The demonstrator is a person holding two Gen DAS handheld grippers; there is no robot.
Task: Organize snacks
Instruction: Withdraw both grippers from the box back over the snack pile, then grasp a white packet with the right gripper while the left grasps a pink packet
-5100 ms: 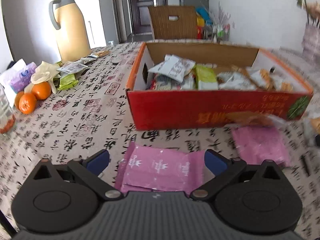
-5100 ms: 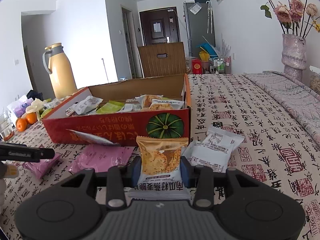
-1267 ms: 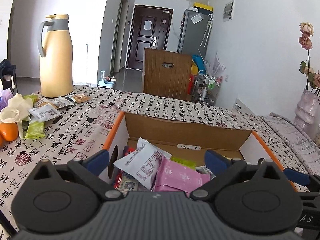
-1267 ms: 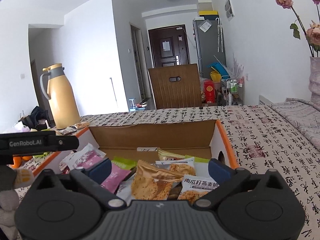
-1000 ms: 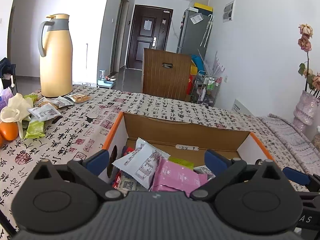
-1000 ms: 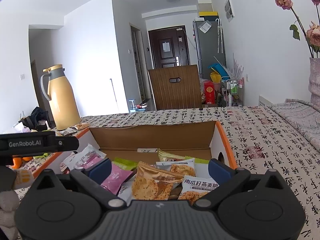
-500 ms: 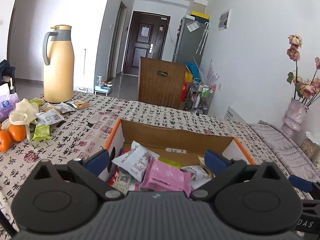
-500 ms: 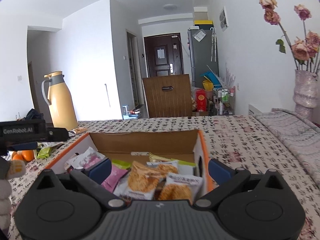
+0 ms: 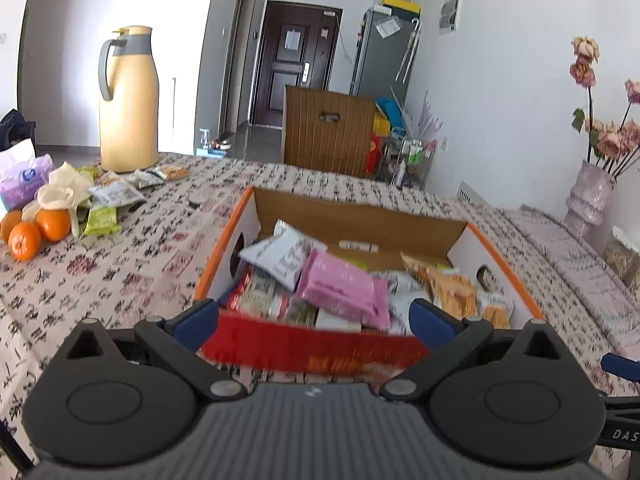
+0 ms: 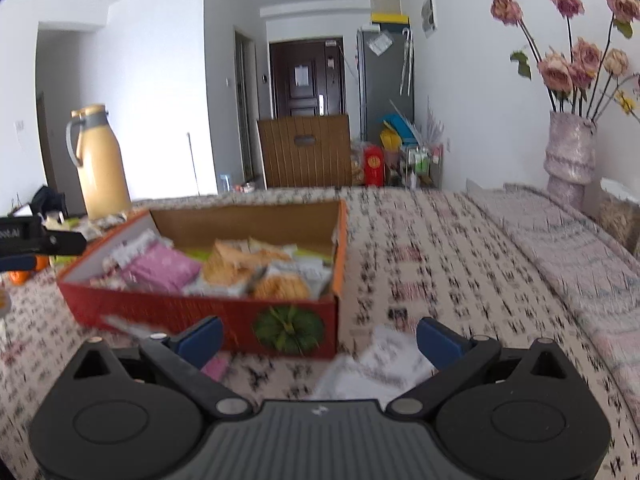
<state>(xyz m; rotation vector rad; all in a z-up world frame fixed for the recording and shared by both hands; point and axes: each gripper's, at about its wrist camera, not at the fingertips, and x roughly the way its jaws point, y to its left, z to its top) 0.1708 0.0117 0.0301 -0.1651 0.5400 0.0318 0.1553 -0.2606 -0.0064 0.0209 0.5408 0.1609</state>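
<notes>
A red cardboard box [image 9: 304, 354] [image 10: 168, 312] with orange rims stands on the patterned tablecloth and holds several snack packets. A pink packet [image 9: 344, 290] [image 10: 162, 266] lies on top of the pile, with biscuit packets [image 10: 236, 262] beside it. My left gripper [image 9: 314, 320] is open and empty, just in front of the box's near wall. My right gripper [image 10: 318, 338] is open and empty, in front of the box's right corner. A white packet [image 10: 380, 364] lies on the cloth between its fingers. A pink packet [image 10: 215, 367] lies by its left finger.
A yellow thermos jug [image 9: 128, 100] stands at the far left with loose packets [image 9: 116, 192], oranges [image 9: 36, 230] and a tissue pack [image 9: 24, 182] near it. A vase of dried roses [image 10: 570, 148] stands at the far right. A wooden chair [image 9: 328, 132] is behind the table.
Both grippers let go of their packets into the box and have drawn back and down from above it. The right view has swung right, showing the white packet on the cloth.
</notes>
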